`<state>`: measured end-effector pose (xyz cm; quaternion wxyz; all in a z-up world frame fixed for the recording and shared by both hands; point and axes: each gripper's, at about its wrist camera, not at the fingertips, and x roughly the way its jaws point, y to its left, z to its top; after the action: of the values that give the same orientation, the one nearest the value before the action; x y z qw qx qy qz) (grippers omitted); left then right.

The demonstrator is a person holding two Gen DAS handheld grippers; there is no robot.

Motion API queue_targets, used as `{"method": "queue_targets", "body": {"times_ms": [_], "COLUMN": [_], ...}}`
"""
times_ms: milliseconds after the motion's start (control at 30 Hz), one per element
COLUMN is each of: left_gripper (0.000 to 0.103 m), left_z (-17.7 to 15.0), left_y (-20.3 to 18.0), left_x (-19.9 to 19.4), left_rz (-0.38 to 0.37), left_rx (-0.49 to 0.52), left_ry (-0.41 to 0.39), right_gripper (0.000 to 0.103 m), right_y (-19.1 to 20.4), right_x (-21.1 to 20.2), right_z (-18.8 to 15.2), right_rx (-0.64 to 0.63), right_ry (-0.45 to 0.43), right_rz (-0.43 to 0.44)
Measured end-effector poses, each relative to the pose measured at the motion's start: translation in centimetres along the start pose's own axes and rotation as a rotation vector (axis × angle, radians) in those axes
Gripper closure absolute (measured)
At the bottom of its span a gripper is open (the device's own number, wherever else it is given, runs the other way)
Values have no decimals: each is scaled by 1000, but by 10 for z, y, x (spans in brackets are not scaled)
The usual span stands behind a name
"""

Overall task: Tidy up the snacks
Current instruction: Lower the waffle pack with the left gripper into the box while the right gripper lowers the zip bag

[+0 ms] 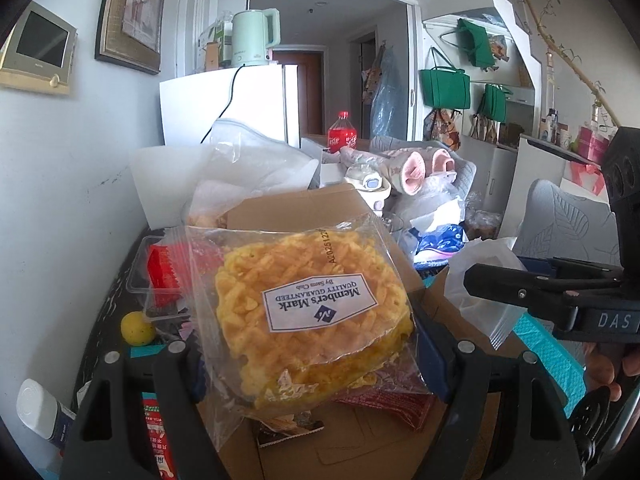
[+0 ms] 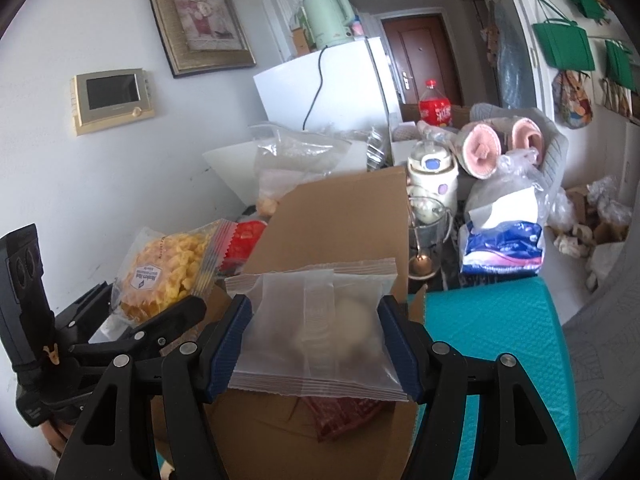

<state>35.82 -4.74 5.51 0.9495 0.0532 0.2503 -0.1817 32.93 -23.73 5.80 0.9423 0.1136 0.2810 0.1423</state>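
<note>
Two packets in hand: one per gripper, both held above the open cardboard box [image 1: 288,216].

Left wrist view
- Left gripper [image 1: 316,364]: clamped on a clear packet of yellow crisps [image 1: 308,304], the pads pressing its two sides.
- Packet look: transparent film with a white label printed "Member's Mark" and a crimped seam; the golden lattice pieces inside look whole.
- Packet place: over the near end of the box, above the flap and a dark red wrapper [image 1: 384,404] lying inside.
- Left edge of the dark table [image 1: 100,312]: a clear plastic tray [image 1: 140,276] holding a red packet [image 1: 162,276], and a yellow ball [image 1: 138,328] just beside it.
- Right side: the right gripper with its frosted pouch [image 1: 480,284].

Right wrist view
- Right gripper [image 2: 316,352]: closed on the frosted pouch [image 2: 316,320], the blue pads against both its sides.
- Pouch look: cloudy film with serrated ends, a pale rounded snack dimly seen within; what it is I cannot tell.
- Pouch place: over the near part of the box [image 2: 344,216], with a reddish packet [image 2: 340,416] showing underneath.
- Left gripper and crisps [image 2: 168,276]: beside the box's left edge.

Progress
- Done, judging by the box: a few wrappers already lie inside.
- Left: both held packets not yet set down; more snack bags sit loose at the far left of the table.
</note>
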Motion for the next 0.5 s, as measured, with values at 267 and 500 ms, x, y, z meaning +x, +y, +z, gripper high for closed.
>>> {"method": "queue_targets", "body": {"times_ms": [267,500], "left_gripper": [24,24], "left_z": [-13,-24], "left_y": [1,11], "left_x": [29,53], "left_rz": [20,53], "left_rx": [9,-1], "left_ry": [88,175], "right_gripper": [37,37], "right_y": [-2,5], "right_x": [21,38], "right_z": [-6,-12], "right_rx": [7,-27], "right_ry": [59,98], "right_rz": [-31,-108]}}
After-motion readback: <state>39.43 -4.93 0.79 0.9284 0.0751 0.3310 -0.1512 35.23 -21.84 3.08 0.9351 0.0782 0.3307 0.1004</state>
